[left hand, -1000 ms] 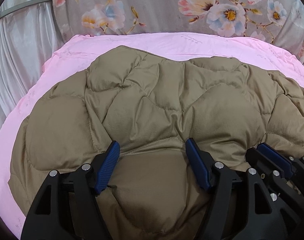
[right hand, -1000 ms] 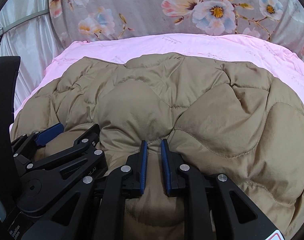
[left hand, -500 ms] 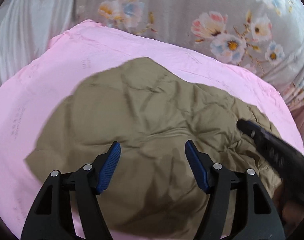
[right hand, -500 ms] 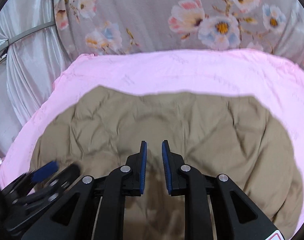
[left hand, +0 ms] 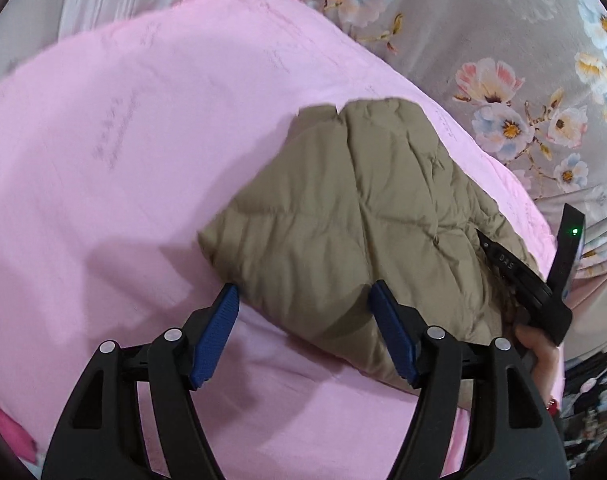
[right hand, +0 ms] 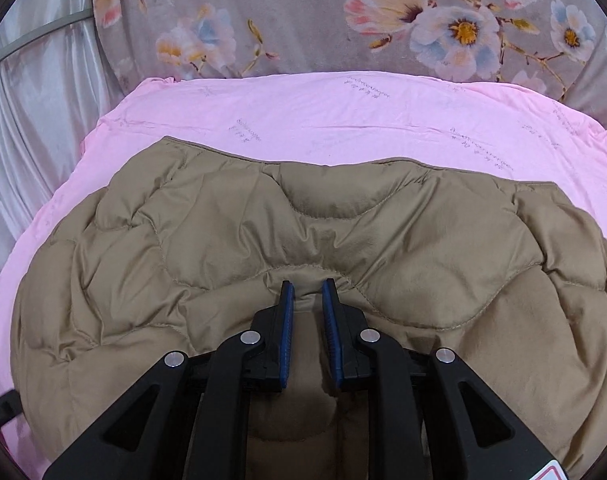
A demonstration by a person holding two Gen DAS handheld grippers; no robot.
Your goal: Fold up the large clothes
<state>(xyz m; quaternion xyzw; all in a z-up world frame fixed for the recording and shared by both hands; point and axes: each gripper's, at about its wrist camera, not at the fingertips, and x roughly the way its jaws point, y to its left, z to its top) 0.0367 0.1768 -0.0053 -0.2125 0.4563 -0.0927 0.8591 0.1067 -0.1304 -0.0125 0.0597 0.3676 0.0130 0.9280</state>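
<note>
The left tongs (left hand: 303, 332) are spread wide and hold nothing, hovering tilted over the near edge of the quilted jacket (left hand: 367, 220), their blue ribbed pads (left hand: 217, 334) clear of the cloth on one side and just above its corner on the other. The right tongs (right hand: 307, 304) point straight ahead and low along the garment, their blue pads drawn close with a narrow gap, and a ridge of the jacket (right hand: 303, 240) rises between them; whether the cloth is actually pinched cannot be told. In the left wrist view the right tool's black body (left hand: 519, 276) shows at the jacket's far side with the person's hand (left hand: 539, 352) beneath it. The jacket is a puffy, tan, padded piece with curved stitched seams and soft wrinkles, lying folded on a smooth pink sheet (right hand: 343, 112) faintly printed with script. Behind the sheet is a grey fabric with large pastel flowers (right hand: 443, 20).
</note>
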